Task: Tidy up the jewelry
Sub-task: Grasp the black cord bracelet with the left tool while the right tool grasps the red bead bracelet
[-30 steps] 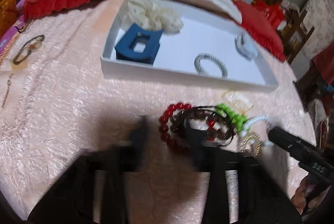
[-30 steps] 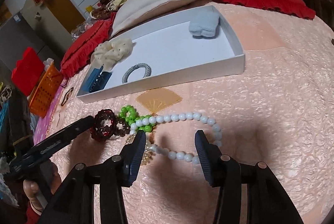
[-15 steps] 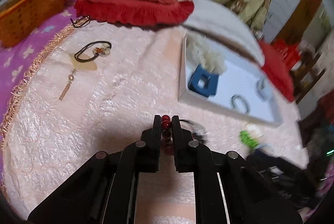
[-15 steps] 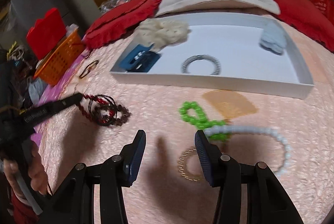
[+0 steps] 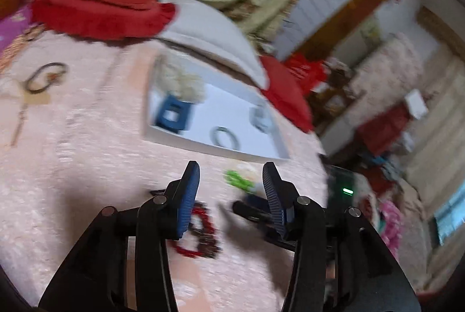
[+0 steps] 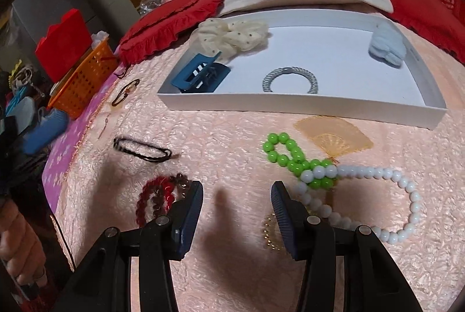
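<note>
The left gripper (image 5: 231,181), its jaws opening with nothing between them, hangs just above the red bead bracelets (image 5: 200,233), which lie under its left finger. They look tangled with a darker strand, though blur hides detail. The right gripper (image 6: 237,195) stands spread and empty; the white bead necklace (image 6: 377,195) and green beads (image 6: 290,158) lie right of it, before the white tray (image 6: 290,105).

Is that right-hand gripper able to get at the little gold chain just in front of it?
Probably yes. The right gripper stands open and empty, and the gold chain lies bare on the pink cloth beside its right finger; only the white beads lie close.
</note>
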The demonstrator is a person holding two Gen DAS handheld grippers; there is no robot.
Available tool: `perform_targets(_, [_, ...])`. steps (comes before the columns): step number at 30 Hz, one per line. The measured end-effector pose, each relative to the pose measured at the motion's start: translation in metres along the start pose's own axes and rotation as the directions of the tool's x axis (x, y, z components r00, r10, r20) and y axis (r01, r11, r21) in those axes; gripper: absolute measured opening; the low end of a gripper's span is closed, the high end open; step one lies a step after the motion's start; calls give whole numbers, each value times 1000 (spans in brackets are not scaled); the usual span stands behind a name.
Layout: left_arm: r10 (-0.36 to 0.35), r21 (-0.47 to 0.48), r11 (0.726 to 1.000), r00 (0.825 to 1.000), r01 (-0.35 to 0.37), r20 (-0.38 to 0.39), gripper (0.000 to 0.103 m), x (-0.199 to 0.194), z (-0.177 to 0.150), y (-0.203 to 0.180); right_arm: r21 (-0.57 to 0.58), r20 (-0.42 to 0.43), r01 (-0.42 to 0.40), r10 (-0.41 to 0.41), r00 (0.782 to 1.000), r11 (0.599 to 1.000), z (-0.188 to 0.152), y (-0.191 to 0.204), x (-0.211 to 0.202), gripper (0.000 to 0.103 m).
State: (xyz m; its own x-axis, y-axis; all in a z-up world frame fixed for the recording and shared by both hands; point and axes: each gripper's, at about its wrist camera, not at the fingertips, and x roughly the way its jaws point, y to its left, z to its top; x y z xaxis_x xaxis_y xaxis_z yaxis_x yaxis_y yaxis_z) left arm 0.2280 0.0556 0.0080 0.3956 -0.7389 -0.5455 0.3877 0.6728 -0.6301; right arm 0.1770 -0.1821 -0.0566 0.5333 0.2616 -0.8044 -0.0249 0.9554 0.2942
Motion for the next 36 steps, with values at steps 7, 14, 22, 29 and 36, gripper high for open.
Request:
perform_targets(7, [140,-36,989,989,-142,-54,44,19,-5,26,-31,-5,-27,27,1000,999,-4,13,1,47])
perform_targets(14, [368,111,929,915,-353,-163,45,47,-27,27,-128,-15,-25,24,1000,991,-18,37,4,47])
perform_targets(22, [432,183,897,883,-401,-182,44,48,-51,40,-178,-14,-37,35,999,983,-12,53,18,33])
perform_targets(29, [533,325,819,836,-472,-130,29,58,-66,20,-224,-26,-7,1,1000,975,-16,66,29,12])
perform_targets(36, [460,305,860,880,-409,-117,2,49,-57,9,-235,21,-13,18,1000,972,-14,72,11,10])
